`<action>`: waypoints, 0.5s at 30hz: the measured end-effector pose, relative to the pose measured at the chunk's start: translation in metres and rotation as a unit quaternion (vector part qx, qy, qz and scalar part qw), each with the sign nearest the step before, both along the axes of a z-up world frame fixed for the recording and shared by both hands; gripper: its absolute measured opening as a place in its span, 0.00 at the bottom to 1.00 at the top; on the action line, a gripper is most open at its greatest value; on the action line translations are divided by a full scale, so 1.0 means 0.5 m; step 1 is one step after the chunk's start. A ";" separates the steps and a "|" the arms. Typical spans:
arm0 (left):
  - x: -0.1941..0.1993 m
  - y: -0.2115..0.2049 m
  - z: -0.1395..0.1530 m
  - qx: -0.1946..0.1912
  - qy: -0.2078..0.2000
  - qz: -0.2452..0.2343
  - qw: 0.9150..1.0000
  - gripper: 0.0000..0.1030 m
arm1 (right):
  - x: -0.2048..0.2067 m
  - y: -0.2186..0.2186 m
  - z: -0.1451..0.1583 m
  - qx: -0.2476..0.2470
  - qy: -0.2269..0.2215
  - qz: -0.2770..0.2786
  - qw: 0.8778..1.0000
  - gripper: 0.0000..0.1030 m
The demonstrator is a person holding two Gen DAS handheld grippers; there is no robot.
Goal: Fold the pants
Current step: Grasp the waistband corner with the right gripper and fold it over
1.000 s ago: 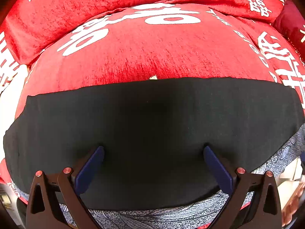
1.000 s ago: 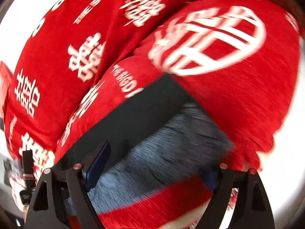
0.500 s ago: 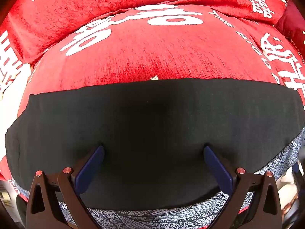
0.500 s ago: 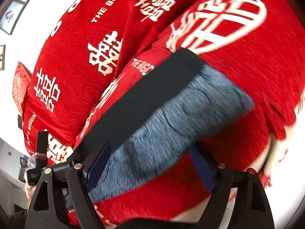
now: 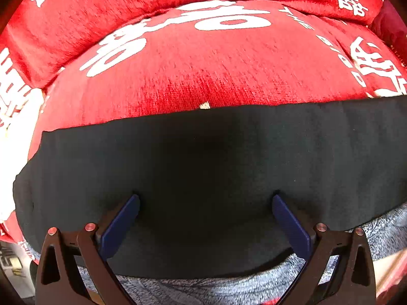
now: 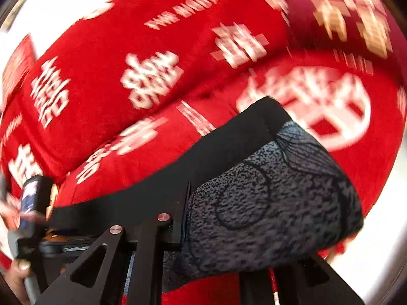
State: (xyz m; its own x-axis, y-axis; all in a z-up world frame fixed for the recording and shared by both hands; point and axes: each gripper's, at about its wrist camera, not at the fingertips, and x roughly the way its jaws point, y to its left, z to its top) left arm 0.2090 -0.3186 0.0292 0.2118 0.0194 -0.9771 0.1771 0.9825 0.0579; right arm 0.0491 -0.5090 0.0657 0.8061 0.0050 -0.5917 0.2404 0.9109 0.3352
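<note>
The pants (image 5: pixel 203 178), black-waisted with grey patterned fabric, lie on the red printed sofa cushion (image 5: pixel 216 76), the left gripper (image 5: pixel 206 203) pressing them with fingers spread, while the right gripper (image 6: pixel 203 231) has just closed, pinching the grey fabric.

Left wrist view: steep downward, close over pants (image 5: pixel 203 178). Right wrist view: oblique, blurred. Shared: pants, red cover (image 5: pixel 203 76).

Left tool (image 5: pixel 206 202) spread wide, pointing steeply down; right tool (image 6: pixel 187 218) just closed, jaws pinched together, tilted.
</note>
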 end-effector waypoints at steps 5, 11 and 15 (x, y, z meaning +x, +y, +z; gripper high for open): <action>0.022 0.119 0.042 -0.062 0.015 0.047 0.997 1.00 | 0.014 0.147 0.110 -0.098 -0.034 0.050 0.993 0.16; 0.025 0.311 0.104 -0.088 -0.030 0.083 0.992 1.00 | 0.069 0.373 0.123 -0.246 -0.022 0.105 0.963 0.16; 0.012 0.453 0.104 -0.095 -0.043 0.133 0.986 1.00 | 0.075 0.517 0.071 -0.335 -0.011 0.142 0.931 0.16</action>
State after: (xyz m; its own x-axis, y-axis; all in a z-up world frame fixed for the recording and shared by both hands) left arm 0.2152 -0.0919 0.0813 0.3068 -0.0966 -0.9468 -0.0863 0.9879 -0.1288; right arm 0.0864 -0.2504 0.1011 0.8403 -0.1445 -0.5225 -0.0424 0.9433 -0.3292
